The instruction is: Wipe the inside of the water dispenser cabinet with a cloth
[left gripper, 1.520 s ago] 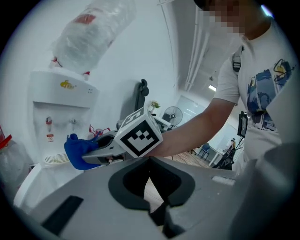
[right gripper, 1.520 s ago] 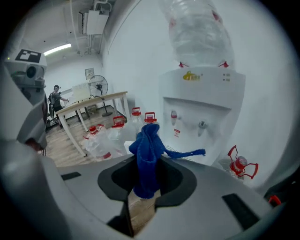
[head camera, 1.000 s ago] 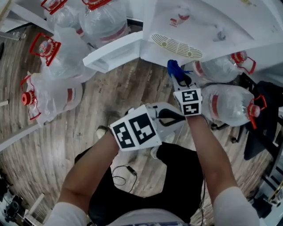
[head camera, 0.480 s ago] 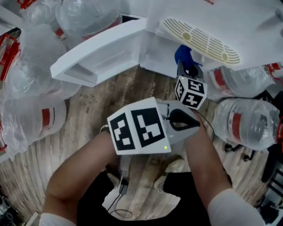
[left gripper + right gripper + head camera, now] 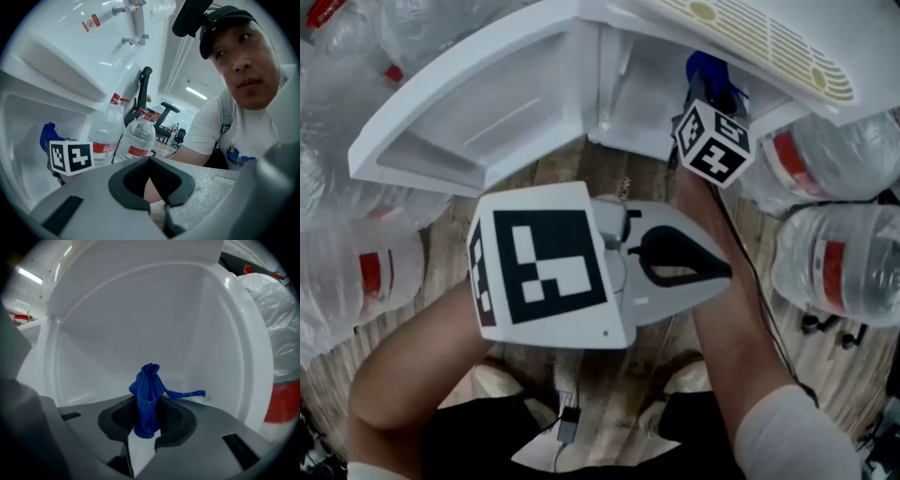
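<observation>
Nearest us, the left gripper hangs low over the wooden floor, closed, with nothing between its jaws. It's out of the job and points sideways across our right forearm, not at the cabinet.

Next out is the right gripper, clamped on the blue cloth. The cloth is bunched and stands up out of the jaws, with a loose thread trailing right.

Beyond that is the water dispenser cabinet, its white cavity dead ahead along the right gripper's jaws, back wall facing the cloth. In the head view the cloth sits at the cabinet mouth under the drip grille, with the open door swung out to the left. We can't tell whether the cloth touches the inner wall yet.

We judge the right gripper is the one to push straight forward, with the cloth leading. Water bottles lie to the right, well clear.
</observation>
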### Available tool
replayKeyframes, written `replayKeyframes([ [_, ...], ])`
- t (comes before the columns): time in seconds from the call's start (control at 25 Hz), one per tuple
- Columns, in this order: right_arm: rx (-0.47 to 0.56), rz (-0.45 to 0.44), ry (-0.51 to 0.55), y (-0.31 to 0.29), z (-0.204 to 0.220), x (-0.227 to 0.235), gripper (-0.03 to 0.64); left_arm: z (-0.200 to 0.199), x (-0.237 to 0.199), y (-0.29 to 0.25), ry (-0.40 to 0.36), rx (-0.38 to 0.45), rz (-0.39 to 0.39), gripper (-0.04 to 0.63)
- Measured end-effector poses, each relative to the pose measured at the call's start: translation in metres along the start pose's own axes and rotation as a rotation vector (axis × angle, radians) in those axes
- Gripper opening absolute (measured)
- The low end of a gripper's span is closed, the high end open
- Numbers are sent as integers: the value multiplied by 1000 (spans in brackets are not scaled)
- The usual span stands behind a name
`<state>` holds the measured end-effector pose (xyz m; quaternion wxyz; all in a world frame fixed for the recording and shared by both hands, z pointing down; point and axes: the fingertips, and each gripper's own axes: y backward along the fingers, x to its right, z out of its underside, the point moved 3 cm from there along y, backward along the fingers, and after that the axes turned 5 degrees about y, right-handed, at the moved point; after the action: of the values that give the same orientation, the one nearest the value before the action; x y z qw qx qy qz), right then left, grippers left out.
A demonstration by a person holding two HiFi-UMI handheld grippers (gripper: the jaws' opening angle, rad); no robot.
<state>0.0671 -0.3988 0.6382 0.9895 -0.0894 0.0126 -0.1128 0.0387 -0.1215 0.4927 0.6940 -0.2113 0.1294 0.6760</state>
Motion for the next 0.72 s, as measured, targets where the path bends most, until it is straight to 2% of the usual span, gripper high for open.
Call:
replayKeyframes([
  [0.2, 53, 51, -58, -16, -21, 9, 92, -3, 18, -7, -7, -71, 22, -2],
  [0.4, 79, 47, -98, -30, -33, 17, 81, 0, 42, -10, 28, -85, -20, -2],
  [0.48, 78, 35, -103, -34, -31, 17, 80, 3, 53, -11, 55, -64, -22, -2],
  [0.6, 64, 36, -86, -39, -25, 17, 80, 3, 62, -15, 62, -47, 15, -2],
  [0.72, 10, 45, -110, -42, -2, 16, 78, 8, 68, -13, 49, -75, 68, -2],
])
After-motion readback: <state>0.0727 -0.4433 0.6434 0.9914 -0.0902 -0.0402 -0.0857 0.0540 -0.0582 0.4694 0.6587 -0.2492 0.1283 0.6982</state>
